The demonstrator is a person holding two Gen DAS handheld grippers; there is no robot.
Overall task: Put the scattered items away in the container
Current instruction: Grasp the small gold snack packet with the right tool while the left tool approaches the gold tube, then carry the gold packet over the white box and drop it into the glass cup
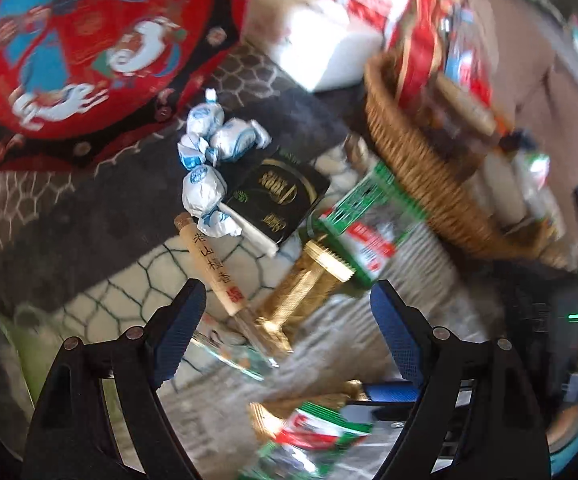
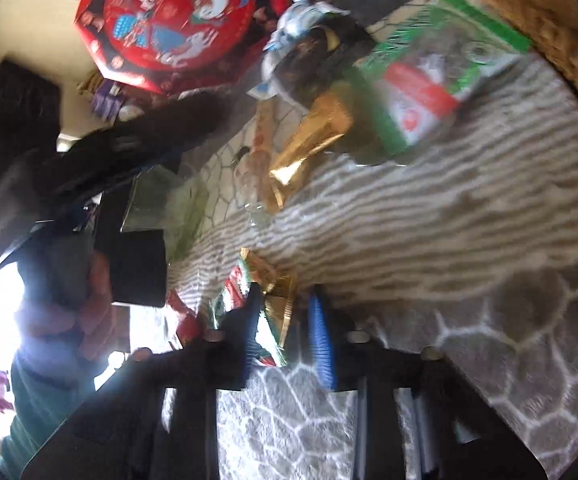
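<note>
Left wrist view, left to right: red octagonal box [image 1: 85,40] lying upper left; wrapped candies [image 1: 209,148] clustering at centre on the patterned counter [image 1: 89,200], touching a black packet [image 1: 281,196]; incense tube [image 1: 213,268] and gold-capped bottle [image 1: 349,232] lying below them; wicker basket [image 1: 421,168] sitting right, already holding items. Left hand-held gripper [image 1: 285,336] is standing wide, holding nothing. Right hand-held gripper [image 2: 285,332] is closing narrow on a green-red-gold packet [image 2: 273,300] at lower centre.
</note>
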